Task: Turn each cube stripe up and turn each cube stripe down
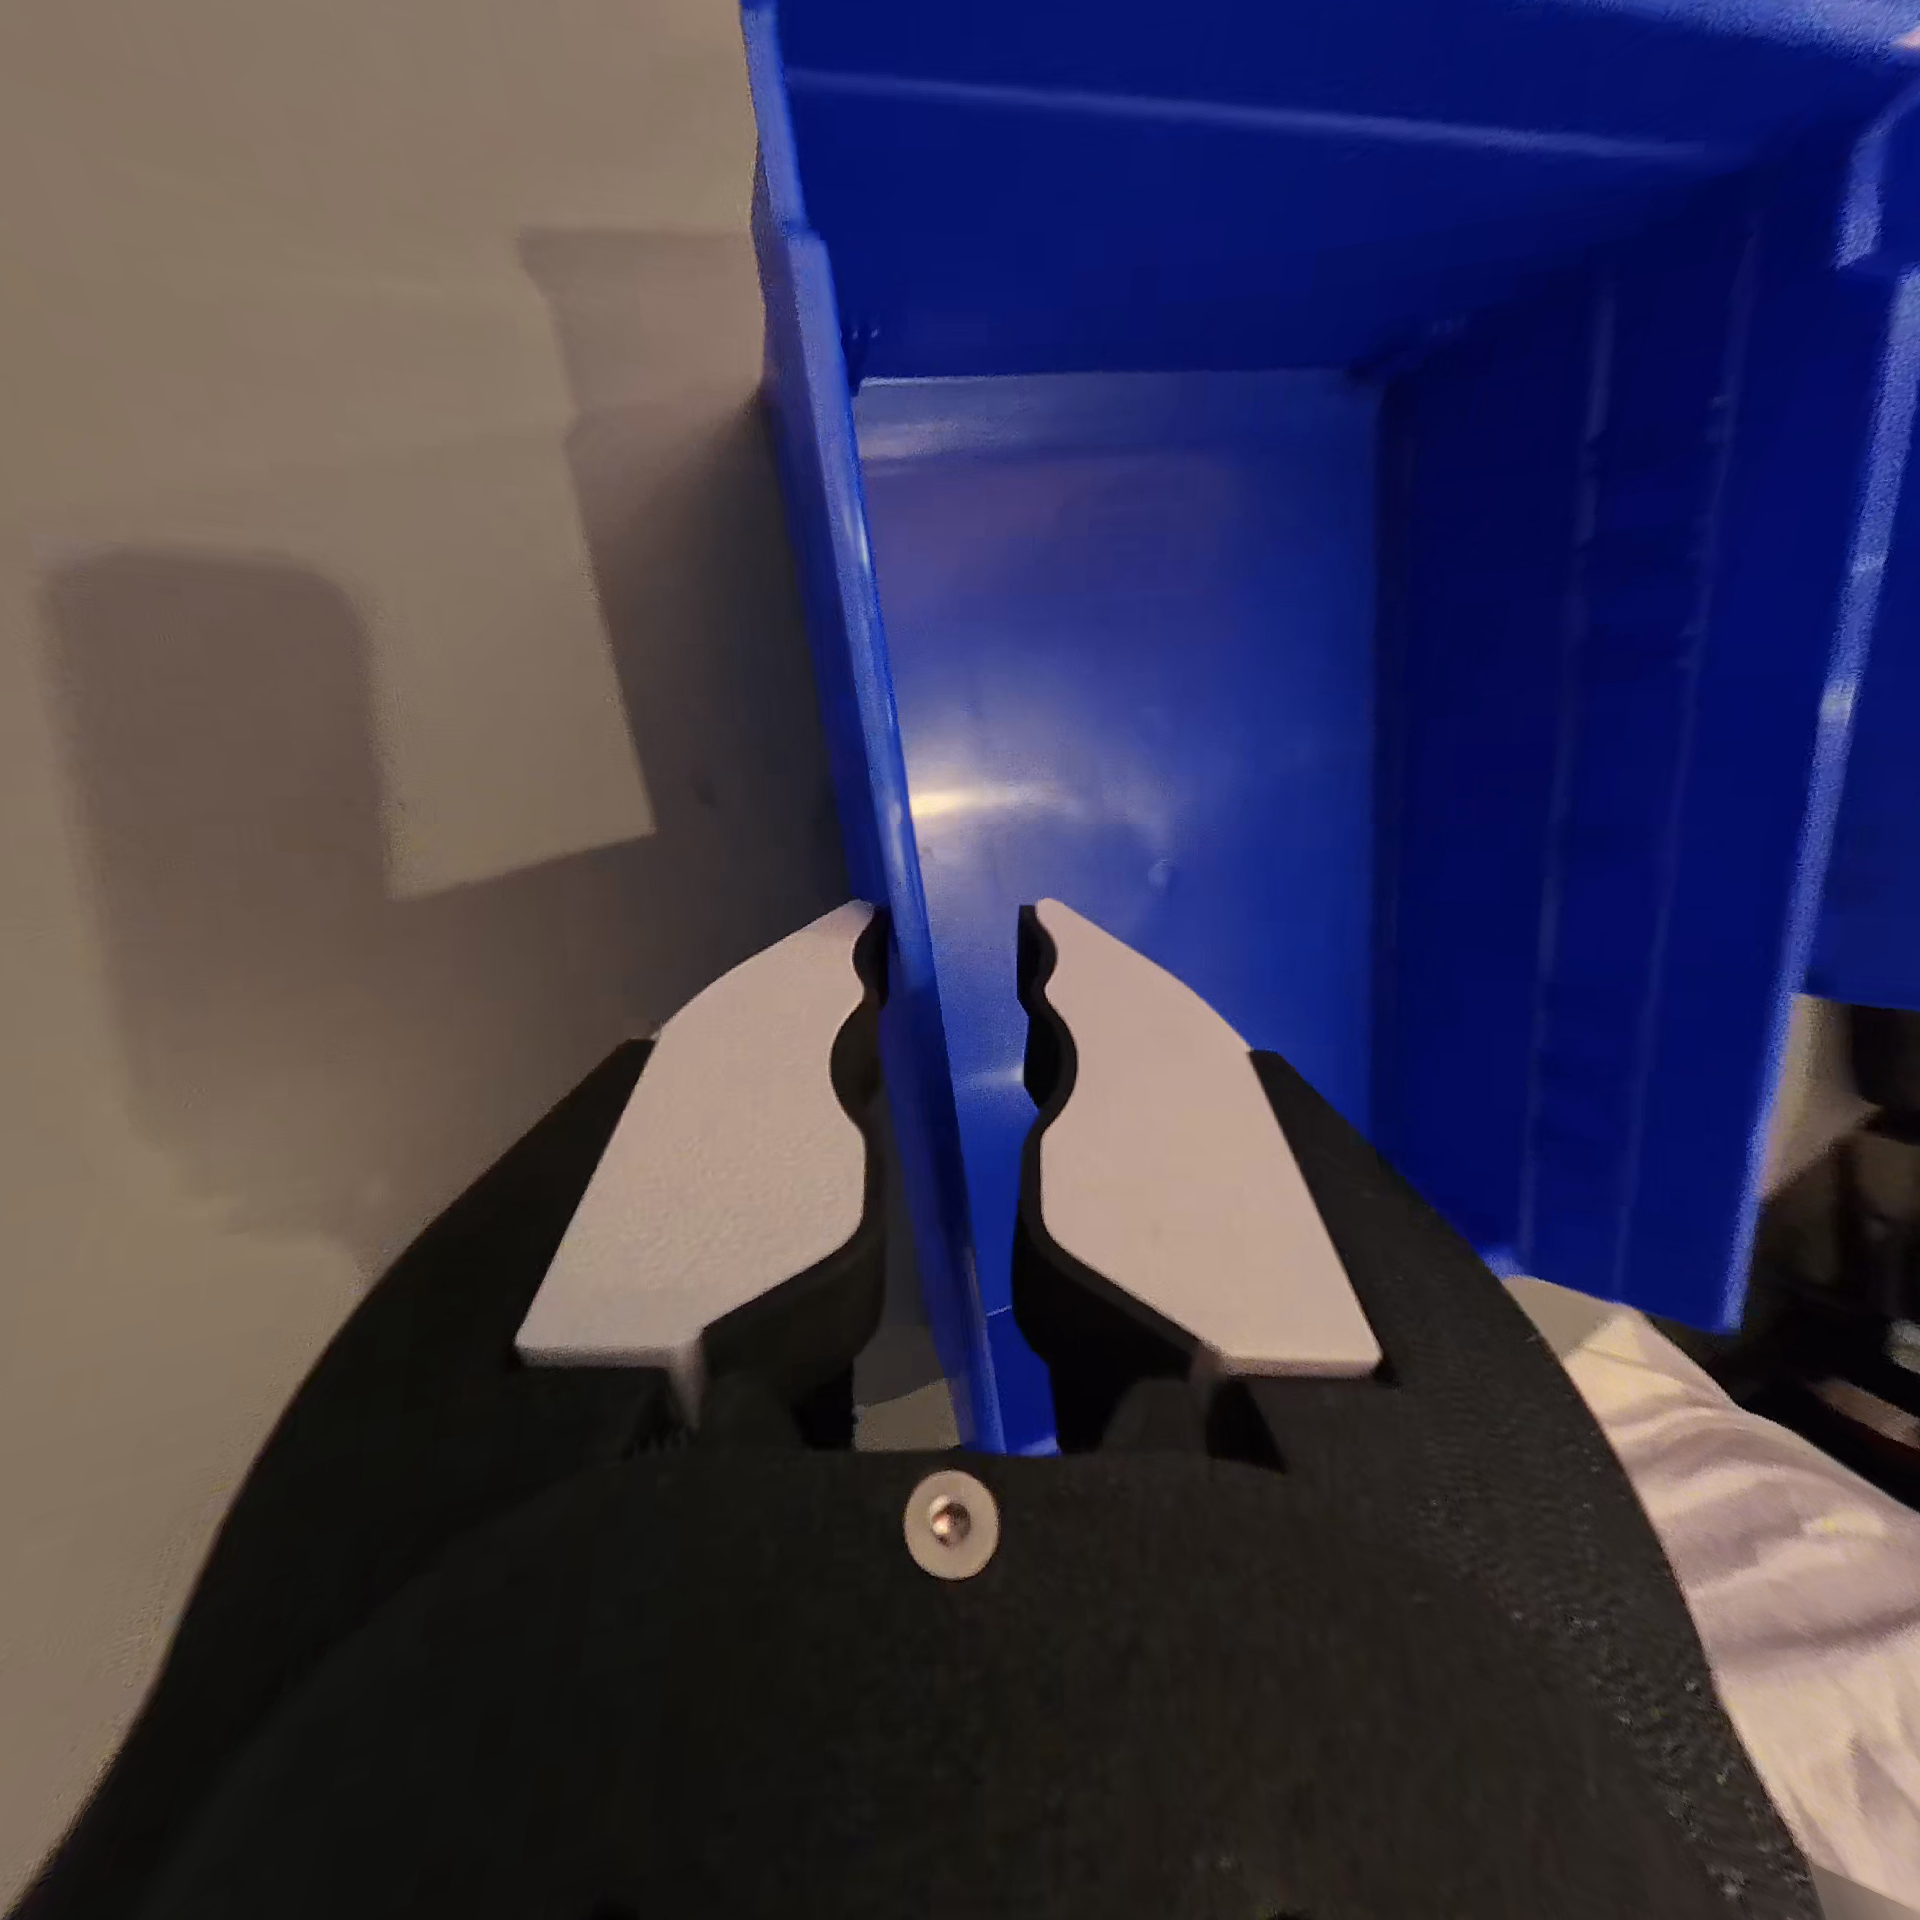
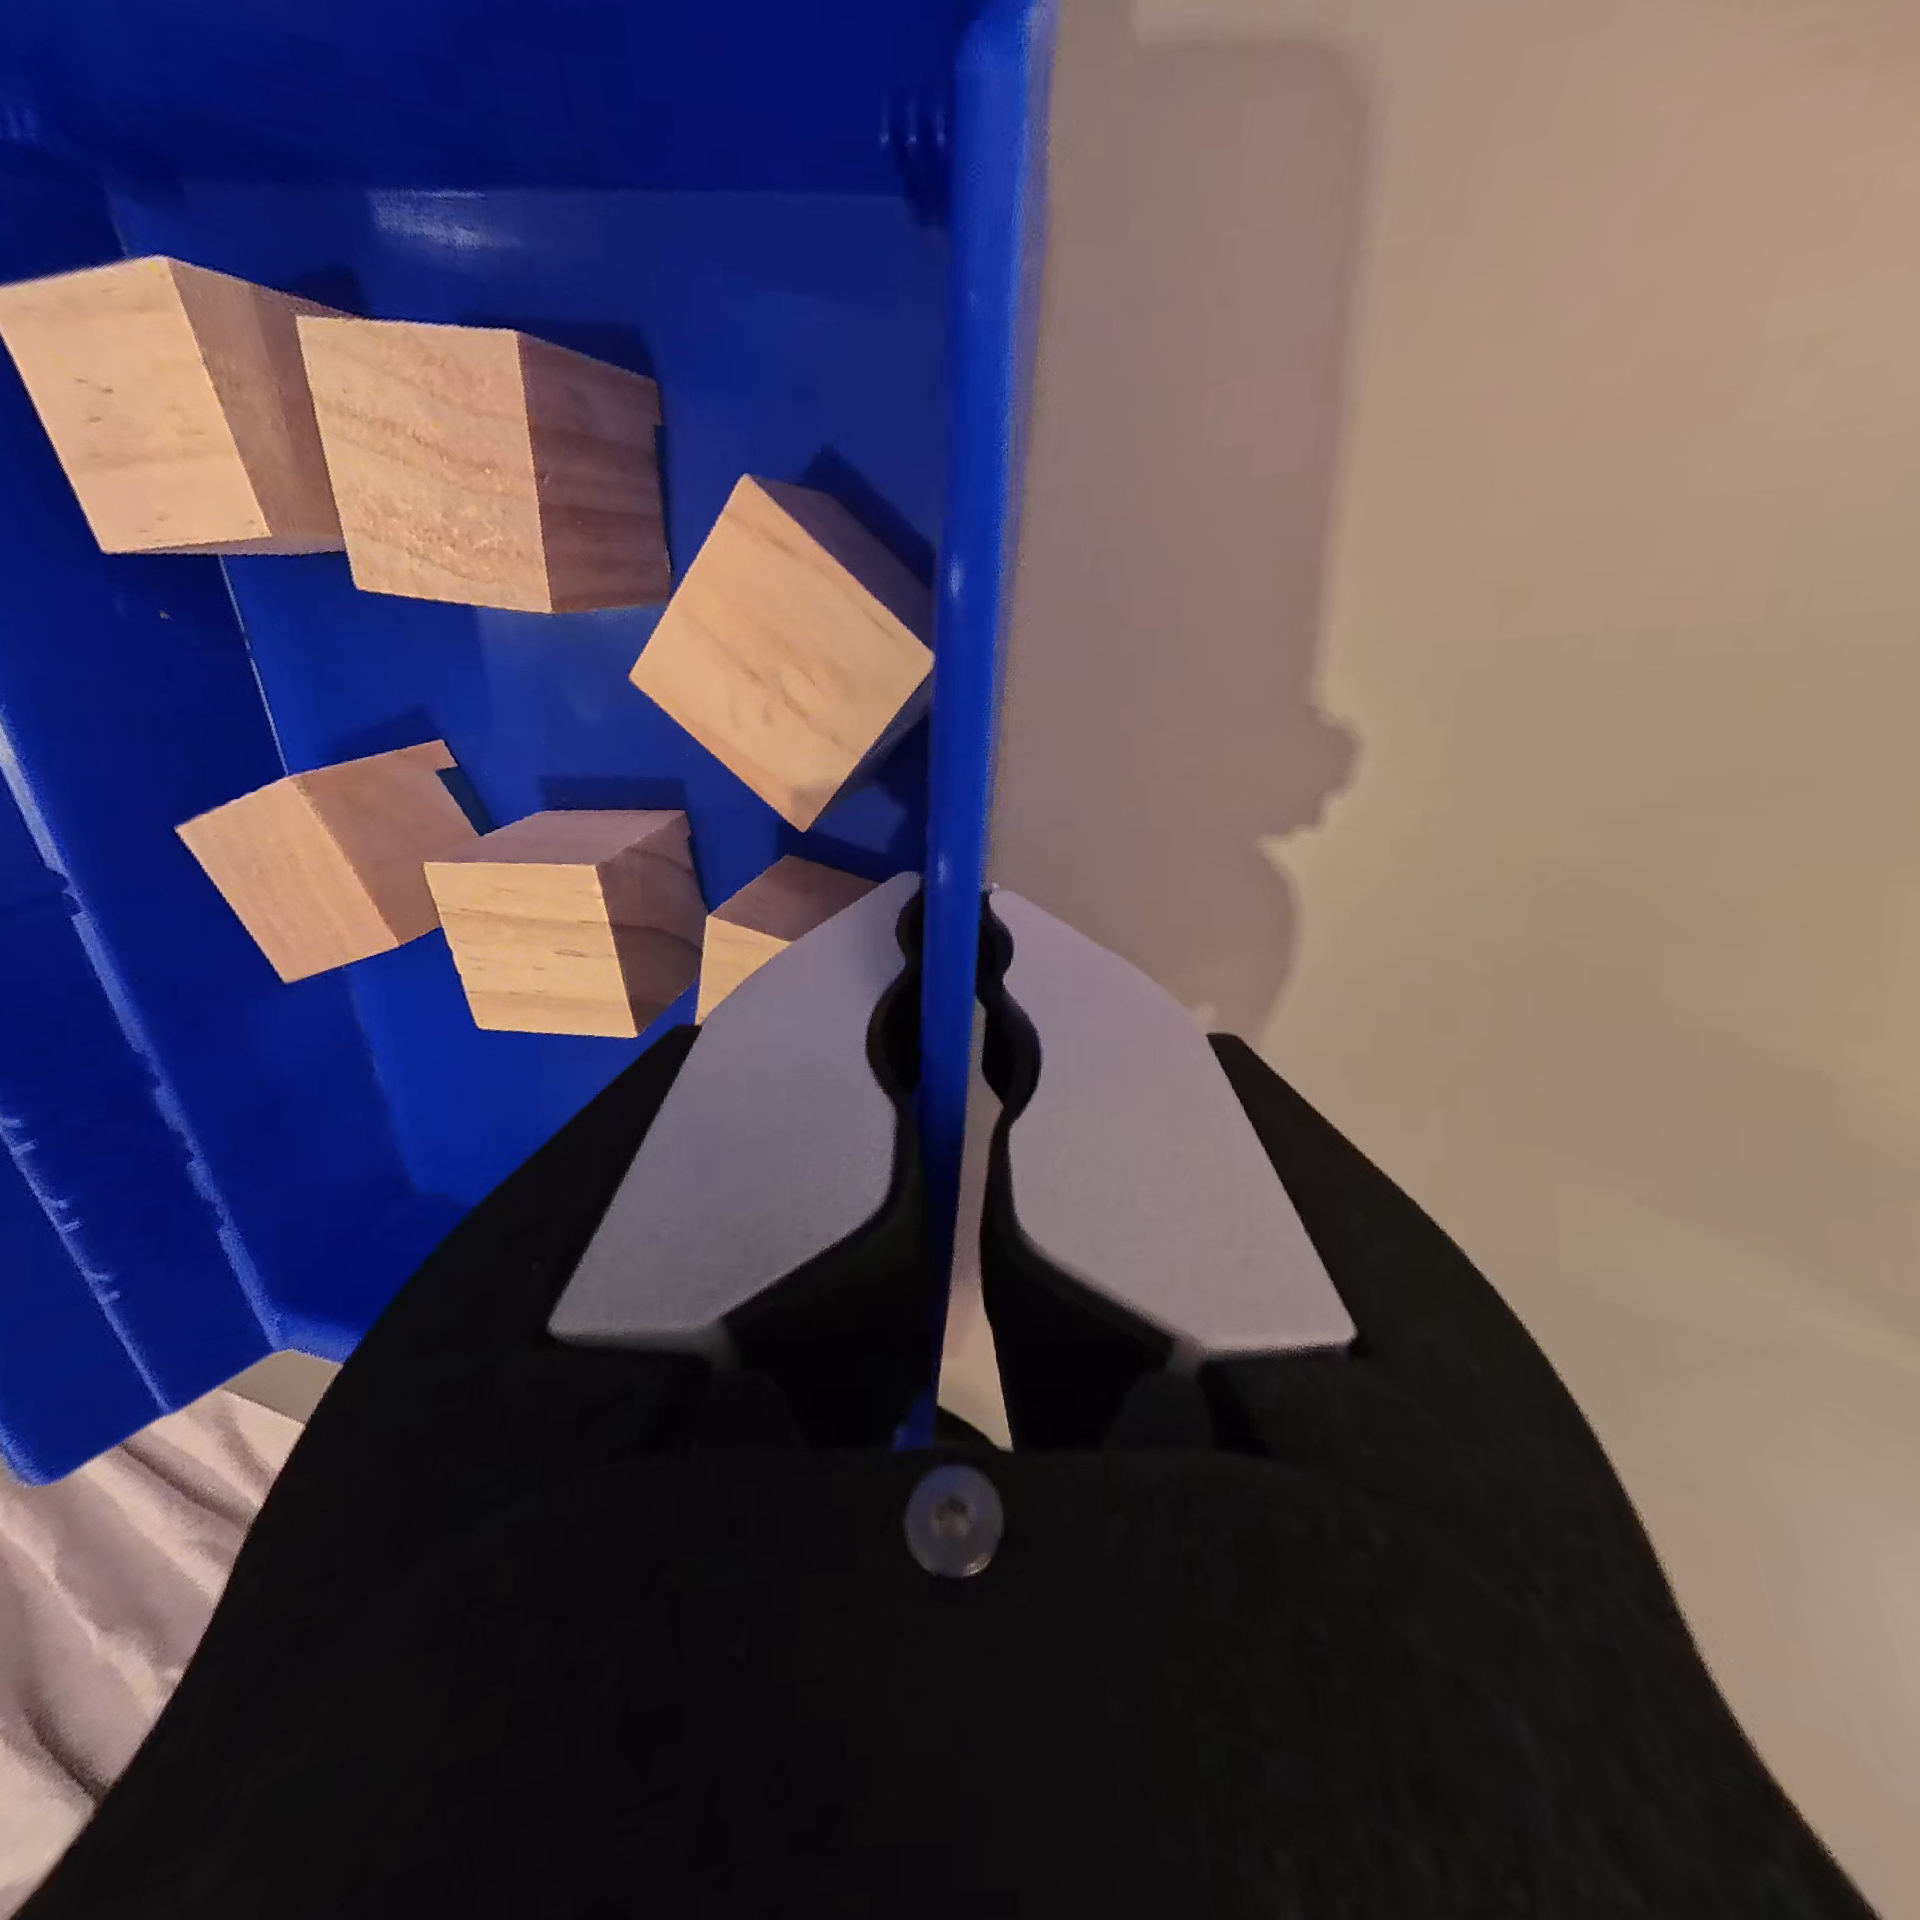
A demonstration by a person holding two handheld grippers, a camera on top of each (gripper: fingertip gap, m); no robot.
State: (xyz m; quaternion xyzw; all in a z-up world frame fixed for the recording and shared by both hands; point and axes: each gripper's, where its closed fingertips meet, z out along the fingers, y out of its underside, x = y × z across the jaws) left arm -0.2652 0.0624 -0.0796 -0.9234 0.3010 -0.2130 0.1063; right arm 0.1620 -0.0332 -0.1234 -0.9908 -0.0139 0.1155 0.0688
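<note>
Right gripper (image 2: 951, 894) clamped on the side wall of the blue bin (image 2: 977, 520); left gripper (image 1: 951, 914) straddling the opposite wall (image 1: 883, 779), jaws slightly apart. Six wooden cubes (image 2: 488, 468) loose inside bin, no stripes visible

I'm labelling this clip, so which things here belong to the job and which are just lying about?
Part of the job:
- wooden cubes, six showing, no stripe visible
- blue bin around them
- left tongs, straddling one bin wall
- right tongs, shut on the other wall

Just lying about:
- white cloth underneath
- pale wall
</note>
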